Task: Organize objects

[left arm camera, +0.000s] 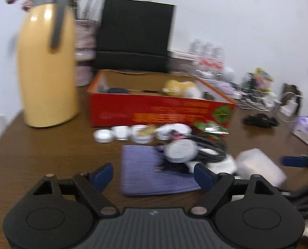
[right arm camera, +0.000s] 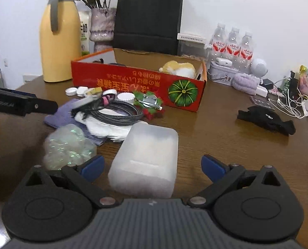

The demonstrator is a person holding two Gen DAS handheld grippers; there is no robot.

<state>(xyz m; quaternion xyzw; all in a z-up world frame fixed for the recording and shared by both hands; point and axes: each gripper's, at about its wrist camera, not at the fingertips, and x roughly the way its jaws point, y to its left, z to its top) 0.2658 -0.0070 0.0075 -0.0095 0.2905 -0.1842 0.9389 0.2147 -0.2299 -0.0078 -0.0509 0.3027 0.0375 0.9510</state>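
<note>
A red cardboard box stands open on the brown table with a yellow plush toy inside. In front of it lies a pile: white caps, a coiled black cable, white cloth, and a purple cloth. My left gripper is open above the purple cloth, nothing between its fingers. My right gripper is open around a translucent white plastic box; gaps show between both pads and its sides. Crumpled bubble wrap lies to its left.
A tall yellow thermos and a vase stand back left, a black paper bag behind the red box. Water bottles, a tin, chargers and cables crowd the back right. A black cloth item lies right.
</note>
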